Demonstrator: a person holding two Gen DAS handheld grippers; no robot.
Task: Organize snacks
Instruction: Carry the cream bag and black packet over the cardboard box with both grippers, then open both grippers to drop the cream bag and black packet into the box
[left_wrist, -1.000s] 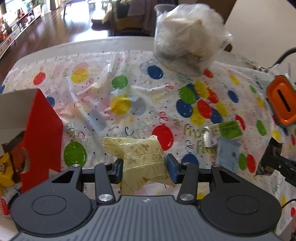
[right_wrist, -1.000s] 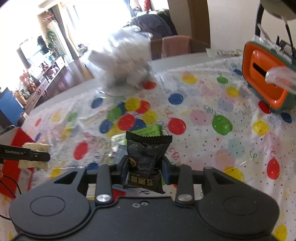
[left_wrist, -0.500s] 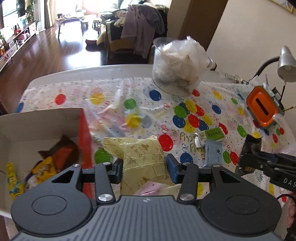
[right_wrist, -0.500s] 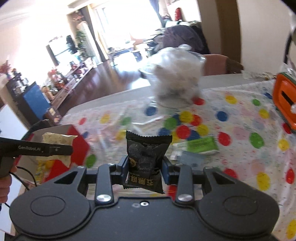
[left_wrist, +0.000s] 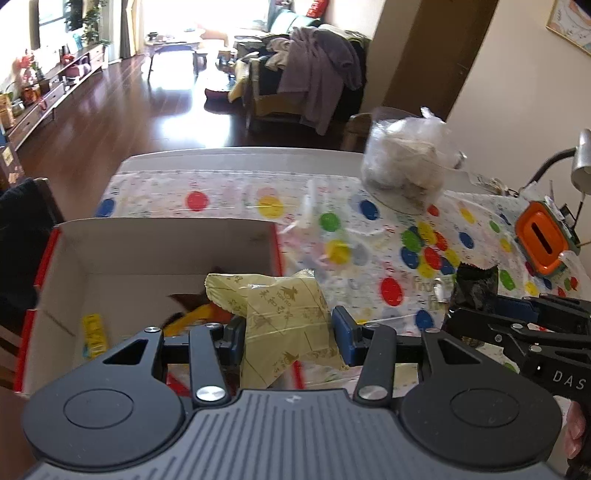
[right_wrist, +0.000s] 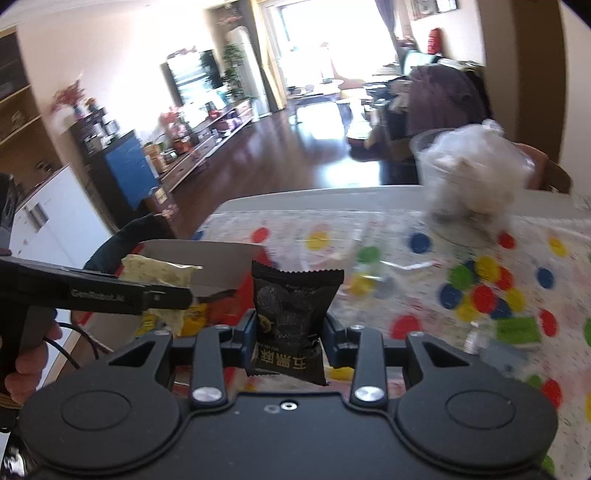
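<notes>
My left gripper (left_wrist: 288, 332) is shut on a pale yellow snack packet (left_wrist: 284, 317) and holds it above the right wall of a red-sided cardboard box (left_wrist: 147, 243). Several snacks (left_wrist: 92, 332) lie in the box. My right gripper (right_wrist: 290, 339) is shut on a black snack packet (right_wrist: 291, 317) and holds it in the air to the right of the box (right_wrist: 207, 251). It shows in the left wrist view (left_wrist: 474, 291) at the right. The left gripper with the yellow packet (right_wrist: 159, 273) shows in the right wrist view at the left.
A clear bag of white things (left_wrist: 406, 173) stands at the table's far side. An orange and green device (left_wrist: 543, 240) sits at the right. A green packet (right_wrist: 519, 330) and a bluish packet (right_wrist: 504, 356) lie on the spotted tablecloth (left_wrist: 332, 221). A dark chair (left_wrist: 22, 221) stands left of the box.
Both grippers have risen and moved left with their packets. The left gripper went from beside the box's red wall to above the box. The right gripper followed toward the box.
</notes>
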